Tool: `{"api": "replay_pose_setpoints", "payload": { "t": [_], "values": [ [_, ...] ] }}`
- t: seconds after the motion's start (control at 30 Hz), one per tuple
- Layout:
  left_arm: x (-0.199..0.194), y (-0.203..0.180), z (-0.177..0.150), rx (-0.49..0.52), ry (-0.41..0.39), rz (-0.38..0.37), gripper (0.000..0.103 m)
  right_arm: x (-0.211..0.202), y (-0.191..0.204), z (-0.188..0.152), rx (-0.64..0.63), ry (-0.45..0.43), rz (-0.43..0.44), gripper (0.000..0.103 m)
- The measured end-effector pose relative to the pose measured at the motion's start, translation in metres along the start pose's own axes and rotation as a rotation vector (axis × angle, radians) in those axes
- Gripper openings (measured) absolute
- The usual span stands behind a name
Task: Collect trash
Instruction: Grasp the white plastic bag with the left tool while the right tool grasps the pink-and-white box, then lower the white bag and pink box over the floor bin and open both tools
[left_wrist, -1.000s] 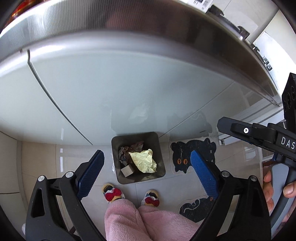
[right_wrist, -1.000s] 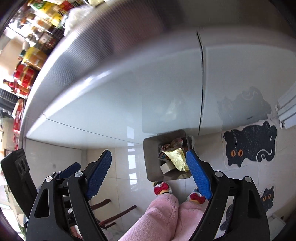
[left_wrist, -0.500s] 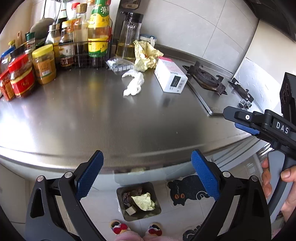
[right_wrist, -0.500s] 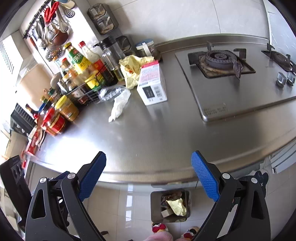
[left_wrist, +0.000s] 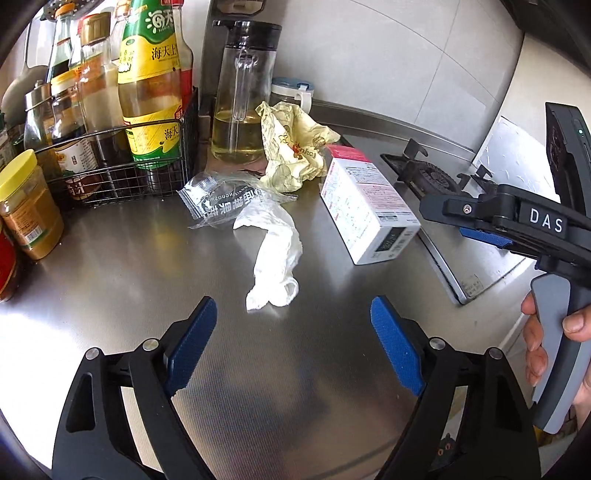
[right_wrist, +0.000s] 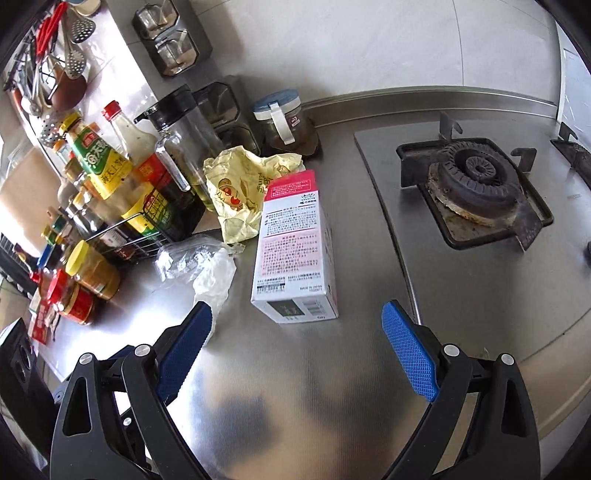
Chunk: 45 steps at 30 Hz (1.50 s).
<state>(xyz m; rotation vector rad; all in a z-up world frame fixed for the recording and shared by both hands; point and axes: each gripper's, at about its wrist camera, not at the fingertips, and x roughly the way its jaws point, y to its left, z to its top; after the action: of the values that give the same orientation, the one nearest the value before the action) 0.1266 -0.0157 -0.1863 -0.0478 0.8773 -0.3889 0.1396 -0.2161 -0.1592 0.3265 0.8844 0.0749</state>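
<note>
White, soft and near weightless: sizing up the crumpled tissue (left_wrist: 273, 258) lying mid-way across the steel worktop (left_wrist: 129, 266), just ahead of the left gripper (left_wrist: 291, 310). Expecting it to squash flat under the pads, so aiming for the thick bunched lower end rather than the thin twisted neck. Noting a clear plastic wrapper (left_wrist: 221, 203) touching its far end, probably slippery and crackly, and likely to drag along if caught together. Eyeing the yellow paper wrapper (left_wrist: 291, 147) further back, leaning against an oil dispenser (left_wrist: 240, 110) and beside a wire rack of bottles (left_wrist: 122, 166); light, springy, best pinched at a fold. Judging the pink-and-white carton (right_wrist: 295, 251) stiff but easy to crush, lying flat between the tissue and the hob (right_wrist: 476, 184); taking it across the narrow sides looking safest.

Hovering both tools above the near edge of the worktop, pitched steeply down and forward. Closing the left jaws a little, though wide apart and with nothing between them. Holding the right gripper (right_wrist: 295, 328) fully spread and empty, lined up with the carton's near end, not touching it. Gripping the right handle in a hand (left_wrist: 554, 332), seen at the edge of the left view.
</note>
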Motion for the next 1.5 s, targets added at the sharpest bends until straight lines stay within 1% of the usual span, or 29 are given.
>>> {"api": "replay_pose_setpoints", "payload": {
  "t": [0.03,0.07,0.2,0.27,0.3,0.4,0.43,0.47,0.5,0.53,0.57,0.6,0.67,0.73,0.83,1.07,1.27,1.37,1.5],
  "values": [
    [0.007,0.003,0.004,-0.012,0.006,-0.001,0.079,0.007,0.0,0.004,-0.001,0.007,-0.008,0.094],
    [0.016,0.006,0.007,-0.022,0.018,-0.007,0.076,0.013,0.001,0.007,-0.002,0.014,-0.015,0.094],
    [0.044,0.015,0.014,-0.037,0.071,-0.003,0.067,0.036,0.006,0.016,-0.028,0.042,-0.048,0.093],
    [0.055,0.018,0.016,-0.039,0.094,-0.003,0.06,0.045,0.007,0.019,-0.04,0.055,-0.064,0.093],
    [0.06,0.02,0.015,-0.04,0.103,-0.003,0.058,0.049,0.008,0.02,-0.047,0.058,-0.078,0.093],
    [0.064,0.021,0.018,-0.029,0.092,0.003,0.051,0.059,0.006,0.02,-0.053,0.07,-0.115,0.092],
    [0.065,0.022,0.019,-0.032,0.09,0.003,0.048,0.062,0.005,0.02,-0.053,0.078,-0.123,0.091],
    [0.065,0.024,0.02,-0.033,0.089,0.002,0.038,0.066,0.005,0.018,-0.057,0.088,-0.133,0.089],
    [0.066,0.024,0.02,-0.03,0.089,0.003,0.031,0.069,0.004,0.017,-0.062,0.1,-0.134,0.083],
    [0.066,0.024,0.021,-0.026,0.093,0.0,0.021,0.072,0.003,0.015,-0.065,0.111,-0.125,0.074],
    [0.067,0.024,0.021,-0.022,0.095,-0.008,0.015,0.074,0.003,0.013,-0.072,0.12,-0.126,0.067],
    [0.067,0.022,0.021,-0.014,0.094,-0.007,0.015,0.073,0.004,0.011,-0.085,0.108,-0.136,0.063],
    [0.065,0.021,0.02,-0.005,0.087,-0.01,0.007,0.071,0.002,0.008,-0.082,0.111,-0.122,0.062],
    [0.062,0.021,0.02,-0.006,0.082,-0.022,0.004,0.065,0.0,0.005,-0.074,0.103,-0.111,0.061],
    [0.052,0.018,0.018,-0.011,0.069,-0.039,0.003,0.047,0.0,0.0,-0.075,0.066,-0.103,0.061],
    [0.007,-0.002,0.002,0.014,0.015,-0.06,0.003,-0.001,0.006,-0.015,-0.075,0.022,-0.05,0.061],
    [-0.044,-0.022,-0.026,0.022,-0.027,-0.065,0.003,-0.052,0.009,-0.048,-0.103,-0.011,-0.006,0.061],
    [-0.068,-0.029,-0.043,0.011,-0.035,-0.065,0.003,-0.074,0.009,-0.068,-0.117,-0.012,0.015,0.061],
    [-0.092,-0.037,-0.068,0.004,-0.035,-0.045,0.003,-0.099,0.006,-0.096,-0.126,-0.001,0.045,0.061]
  ]
}}
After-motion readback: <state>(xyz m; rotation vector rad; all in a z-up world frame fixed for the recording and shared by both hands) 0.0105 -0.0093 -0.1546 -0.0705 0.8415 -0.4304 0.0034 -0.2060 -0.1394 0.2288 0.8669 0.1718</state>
